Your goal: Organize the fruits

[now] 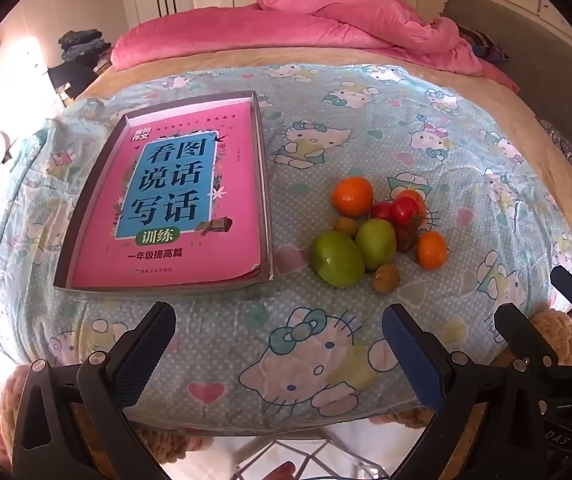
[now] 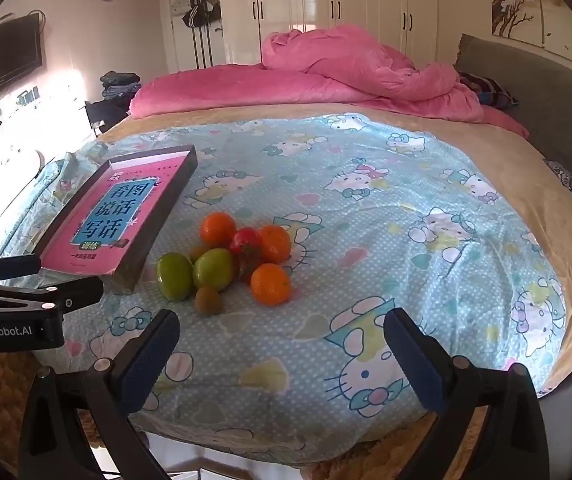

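Both claws hover at the near edge of the bed (image 2: 366,168), each with its fingers spread wide and nothing between them. The left claw (image 1: 277,356) and the right claw (image 2: 281,360) sit side by side, neither touching any fruit. The fruit cluster (image 2: 229,260) lies on the cartoon-print sheet (image 1: 366,120), just right of a shallow dark tray (image 1: 263,184) whose floor is covered by a pink book (image 1: 173,200). The cluster comprises two green fruits (image 1: 338,259), touching one another at its near-left side; three oranges (image 1: 352,196), one at the far side, one at the near right and one partly hidden behind; red tomatoes (image 1: 404,210) in the middle; and small brown fruits (image 1: 386,278), one at the near edge. Key relation: from the left claw the cluster lies ahead and to the right, with the tray ahead and to the left; from the right claw the cluster lies ahead and slightly left, nearly on its axis. The right claw therefore appears the better placed for a first pick, the near brown fruit and near orange being the most exposed pieces. The green fruits are ovoid, long axes running roughly away from the viewer, so a grasp across the short width seems apt. No fruit is yet in the tray; sorting has probably not begun.
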{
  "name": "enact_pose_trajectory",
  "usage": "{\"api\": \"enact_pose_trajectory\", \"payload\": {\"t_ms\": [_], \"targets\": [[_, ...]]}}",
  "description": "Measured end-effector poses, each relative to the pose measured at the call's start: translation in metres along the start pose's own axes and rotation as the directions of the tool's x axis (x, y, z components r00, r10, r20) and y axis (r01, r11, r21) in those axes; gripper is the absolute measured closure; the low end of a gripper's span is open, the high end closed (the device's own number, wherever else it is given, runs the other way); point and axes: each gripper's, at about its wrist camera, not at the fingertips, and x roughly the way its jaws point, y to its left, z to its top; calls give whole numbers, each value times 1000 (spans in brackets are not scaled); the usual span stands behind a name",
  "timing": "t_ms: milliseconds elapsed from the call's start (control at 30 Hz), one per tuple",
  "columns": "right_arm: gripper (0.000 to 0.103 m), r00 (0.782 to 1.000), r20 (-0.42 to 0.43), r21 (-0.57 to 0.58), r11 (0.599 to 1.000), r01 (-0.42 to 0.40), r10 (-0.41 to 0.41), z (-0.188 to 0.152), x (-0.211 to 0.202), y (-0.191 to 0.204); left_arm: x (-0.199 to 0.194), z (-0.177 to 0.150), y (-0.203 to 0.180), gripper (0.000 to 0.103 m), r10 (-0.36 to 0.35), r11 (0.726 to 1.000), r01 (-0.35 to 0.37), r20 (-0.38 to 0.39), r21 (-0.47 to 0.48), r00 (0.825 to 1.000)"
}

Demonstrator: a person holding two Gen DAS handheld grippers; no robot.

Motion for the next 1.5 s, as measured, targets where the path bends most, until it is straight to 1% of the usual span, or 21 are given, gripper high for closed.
{"api": "enact_pose_trajectory", "payload": {"t_ms": [167,200,267,300,333,400,433,467,967,1500], "targets": [[0,1000,3,-2,1000,-2,2,-5,-1,-1,1,3,-3,0,12,1000,-12,-1,14,1000],[0,1000,4,-1,1000,-2,2,1,-2,1,0,-2,-12,0,8,1000,-8,7,16,1000],[0,1000,-1,0,1000,-4,4,2,-1,1,0,-2,-18,0,10,1000,-10,11,23,1000],[0,1000,-2,1,1000,-4,4,3,-1,1,1,-7,-9,0,-11,1000,11,20,10,1000],[0,1000,7,-5,1000,0,1,-2,-1,1,0,-6,-8,0,-17,1000,16,18,12,1000],[0,1000,4,-5,1000,-1,1,0,0,3,0,-8,-10,0,-16,1000,15,20,17,1000],[0,1000,4,-6,1000,-2,2,2,1,4,0,-3,-2,0,-27,1000,27,13,9,1000],[0,1000,3,-7,1000,-2,2,3,2,5,0,-2,-2,0,-31,999,31,11,10,999],[0,1000,24,7,1000,-1,1,2,-5,-1,-4,-3,-2,0,-44,999,43,23,27,999],[0,1000,11,8,1000,-3,3,2,-3,-1,-2,-4,-4,0,-49,998,48,12,37,999]]}}
